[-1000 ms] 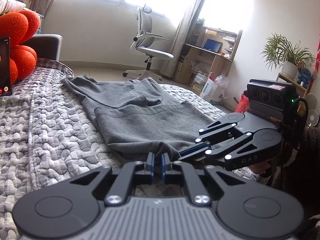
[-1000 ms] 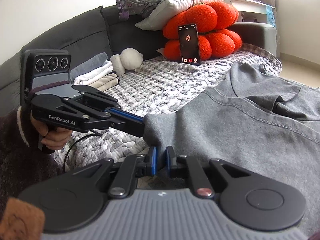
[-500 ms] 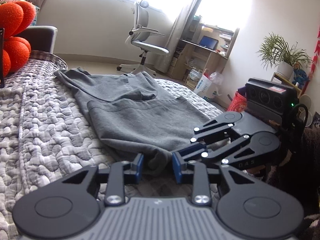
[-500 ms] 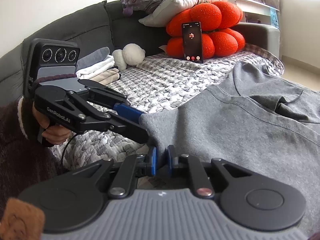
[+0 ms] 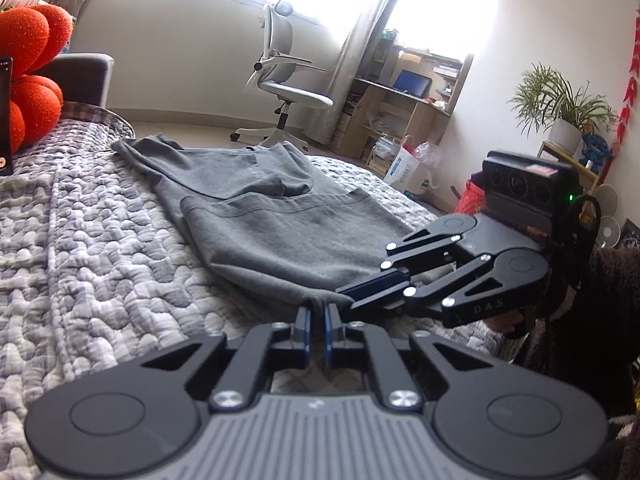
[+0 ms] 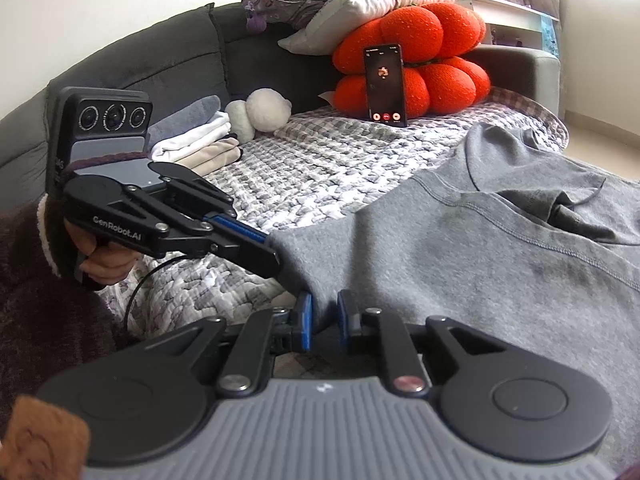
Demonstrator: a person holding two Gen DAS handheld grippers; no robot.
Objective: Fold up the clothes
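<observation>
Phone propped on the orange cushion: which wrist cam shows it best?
Right wrist view. The phone stands upright against the orange cushion, whole and facing the camera, its screen lit with round buttons along the bottom. The left wrist view catches only a dark sliver of it cut off at the left frame edge.

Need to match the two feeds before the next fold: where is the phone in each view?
Left wrist: the phone is cut off at the far left edge, leaning on the orange cushion.
Right wrist: the phone stands upper centre, propped against the orange cushion.
Shared landmark: the grey shirt on the quilt.
</observation>
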